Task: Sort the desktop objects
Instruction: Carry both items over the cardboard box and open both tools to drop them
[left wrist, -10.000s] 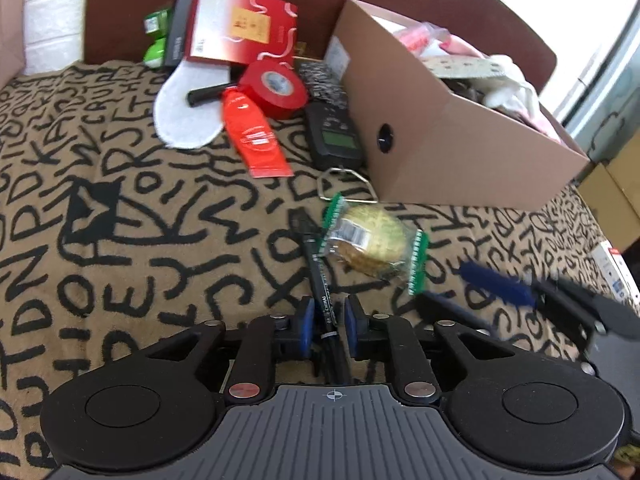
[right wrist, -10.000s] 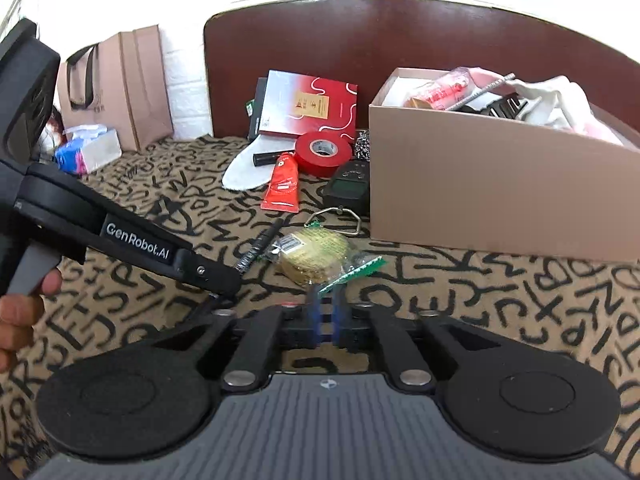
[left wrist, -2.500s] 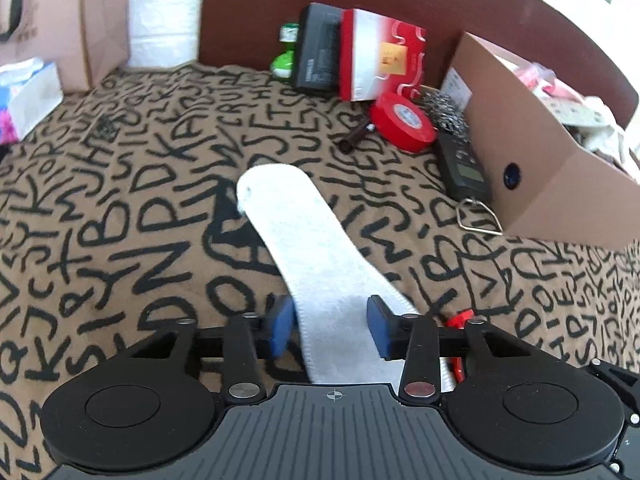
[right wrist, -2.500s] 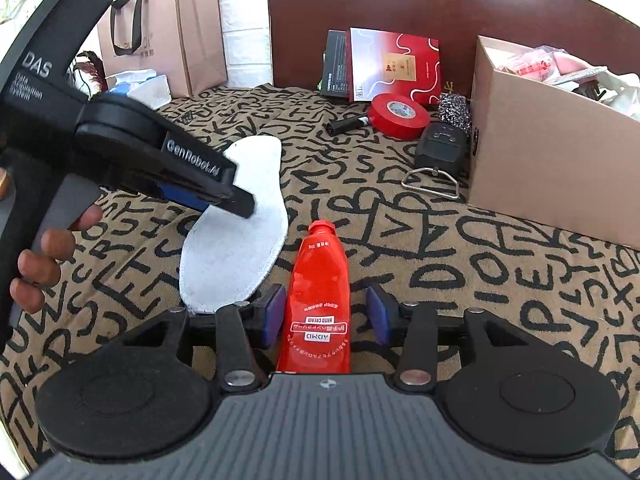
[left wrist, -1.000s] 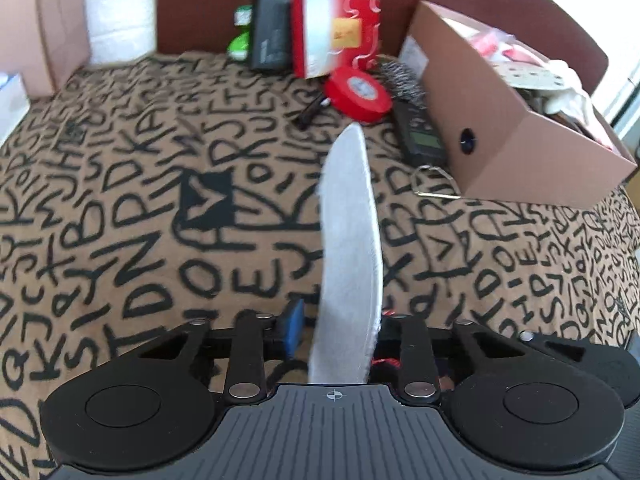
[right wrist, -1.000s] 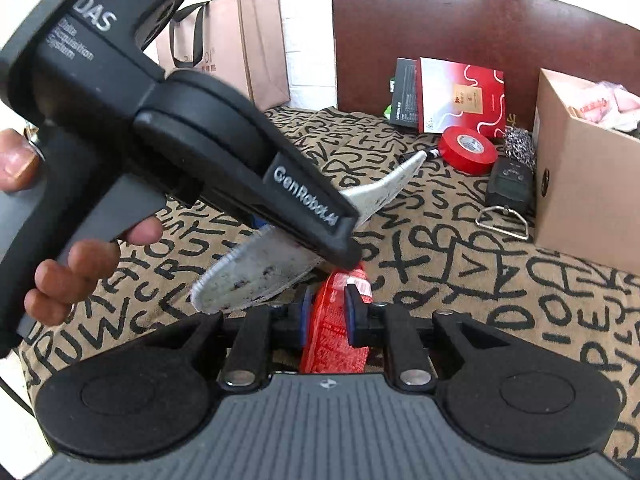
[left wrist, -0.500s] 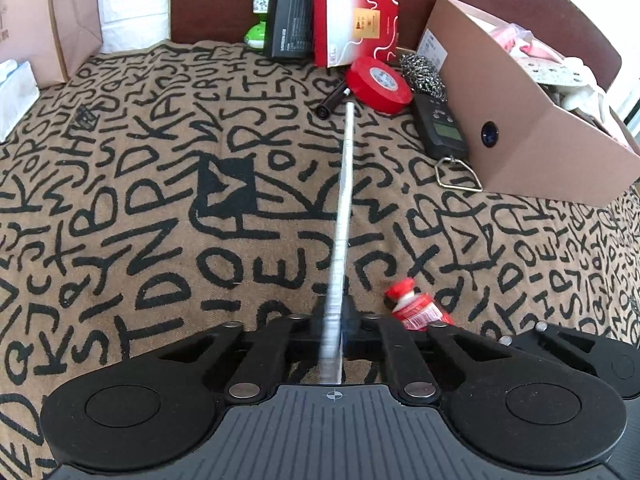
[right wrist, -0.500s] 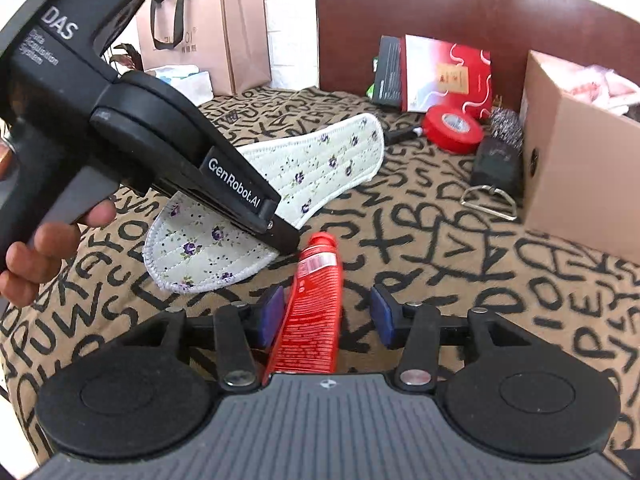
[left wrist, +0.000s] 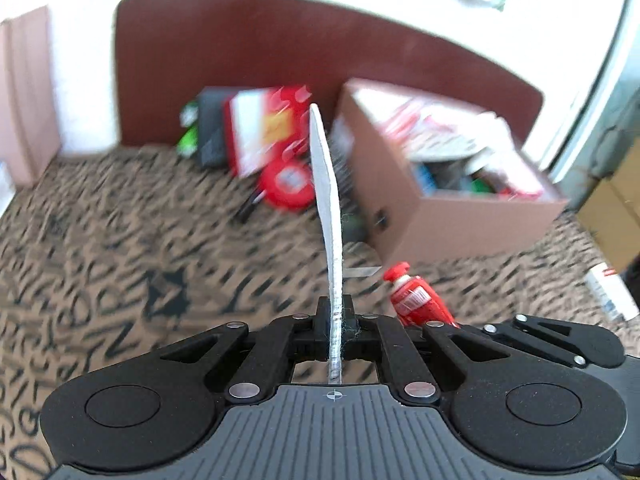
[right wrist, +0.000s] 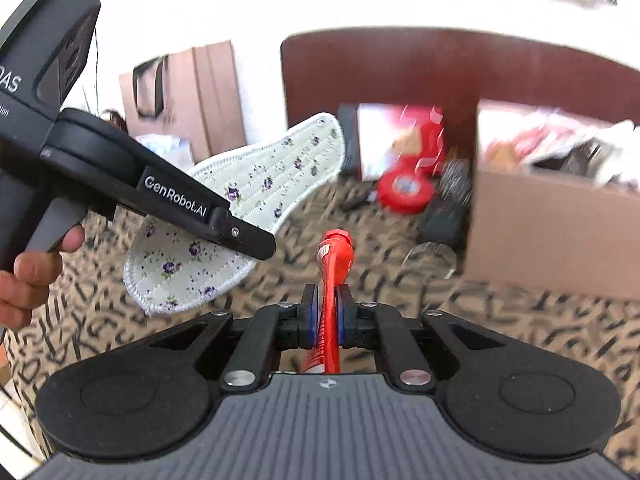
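My left gripper [left wrist: 335,320] is shut on a white floral insole [left wrist: 326,200], held edge-on and lifted off the patterned cloth; the insole's flowered face [right wrist: 248,200] shows in the right wrist view, with the left gripper's body [right wrist: 180,200] across it. My right gripper [right wrist: 327,316] is shut on a red tube [right wrist: 334,272], lifted, cap pointing forward; the tube also shows in the left wrist view [left wrist: 416,300]. A cardboard box [left wrist: 452,208] full of items stands ahead to the right, also in the right wrist view [right wrist: 552,232].
A red tape roll [right wrist: 404,192], a black handheld device [right wrist: 444,216], a red-and-white booklet [left wrist: 268,132] and a black box [left wrist: 210,128] lie by the brown headboard [left wrist: 240,48]. A paper bag [right wrist: 188,96] stands at the left. Both views are motion-blurred.
Both grippers have risen and moved toward the box. The right gripper, open around the tube half a second ago, has closed on it and lifted it. The left still holds the insole.
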Available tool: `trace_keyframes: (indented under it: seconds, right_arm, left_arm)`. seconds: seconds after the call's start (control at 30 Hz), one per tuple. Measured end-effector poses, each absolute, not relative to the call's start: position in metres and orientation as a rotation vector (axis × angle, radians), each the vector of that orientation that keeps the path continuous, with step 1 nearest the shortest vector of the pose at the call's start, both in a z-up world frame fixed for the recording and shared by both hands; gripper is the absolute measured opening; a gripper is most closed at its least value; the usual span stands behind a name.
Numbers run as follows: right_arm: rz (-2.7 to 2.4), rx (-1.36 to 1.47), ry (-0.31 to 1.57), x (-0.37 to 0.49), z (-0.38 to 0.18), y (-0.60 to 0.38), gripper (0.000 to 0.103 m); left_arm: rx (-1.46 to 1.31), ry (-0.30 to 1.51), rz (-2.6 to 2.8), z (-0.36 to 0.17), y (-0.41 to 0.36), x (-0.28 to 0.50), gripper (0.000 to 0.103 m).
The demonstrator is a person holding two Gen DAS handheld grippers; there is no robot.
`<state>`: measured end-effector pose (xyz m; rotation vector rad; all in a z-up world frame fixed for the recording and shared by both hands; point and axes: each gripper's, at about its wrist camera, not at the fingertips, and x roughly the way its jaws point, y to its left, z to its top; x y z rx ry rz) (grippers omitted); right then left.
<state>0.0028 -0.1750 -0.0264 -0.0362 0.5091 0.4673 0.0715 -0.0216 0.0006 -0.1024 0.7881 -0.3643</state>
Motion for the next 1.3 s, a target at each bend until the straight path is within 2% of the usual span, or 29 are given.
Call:
trace_keyframes:
  seconds: [0.23,0.47,0.7,0.9,0.93,1.0,1.03,1.07,1.1,1.13,1.17,1.2,1.3]
  right_arm:
    - [0.371,-0.010,0.381,0.023,0.025,-0.227,0.010]
    - [0.246,-0.005,0.319,0.068,0.061,-0.284,0.010]
    - [0.163,0.054,0.309,0.135,0.070,-0.335,0.010]
    - [0.147,0.068,0.368,0.181,0.048,-0.348,0.011]
    - [0.145,0.059,0.383,0.185,0.042,-0.347,0.011]
    - [0.141,0.018,0.420,0.194,0.028,-0.342,0.012]
    - [0.130,-0.010,0.428,0.196,0.021,-0.339,0.018]
    - [0.118,-0.040,0.430,0.195,0.017,-0.337,0.042]
    - [0.070,-0.072,0.415,0.192,0.012,-0.335,0.059]
    - [0.033,-0.091,0.393,0.189,0.009,-0.335,0.067]
    - [0.016,-0.096,0.391,0.186,0.008,-0.337,0.084]
    - [0.009,-0.093,0.386,0.182,0.006,-0.339,0.092]
    - [0.023,-0.083,0.392,0.174,0.003,-0.339,0.092]
  left_arm:
    - [-0.096,0.705,-0.469,0.049,-0.086,0.105,0.000]
    - [-0.136,0.703,-0.520,0.067,-0.145,0.162,0.000]
    - [-0.169,0.730,-0.514,0.058,-0.174,0.220,0.000]
    - [-0.130,0.801,-0.499,0.025,-0.188,0.258,0.000]
    - [-0.123,0.806,-0.489,0.019,-0.188,0.260,0.025]
    - [-0.109,0.777,-0.456,0.012,-0.186,0.260,0.049]
    - [-0.096,0.750,-0.433,0.010,-0.183,0.258,0.062]
    - [-0.082,0.720,-0.417,0.010,-0.180,0.255,0.076]
    - [-0.071,0.694,-0.410,0.009,-0.177,0.253,0.084]
    - [-0.072,0.674,-0.410,0.008,-0.173,0.250,0.100]
    - [-0.078,0.651,-0.407,0.007,-0.169,0.247,0.103]
    - [-0.079,0.633,-0.404,0.007,-0.168,0.244,0.103]
    - [-0.039,0.619,-0.425,0.006,-0.169,0.236,0.103]
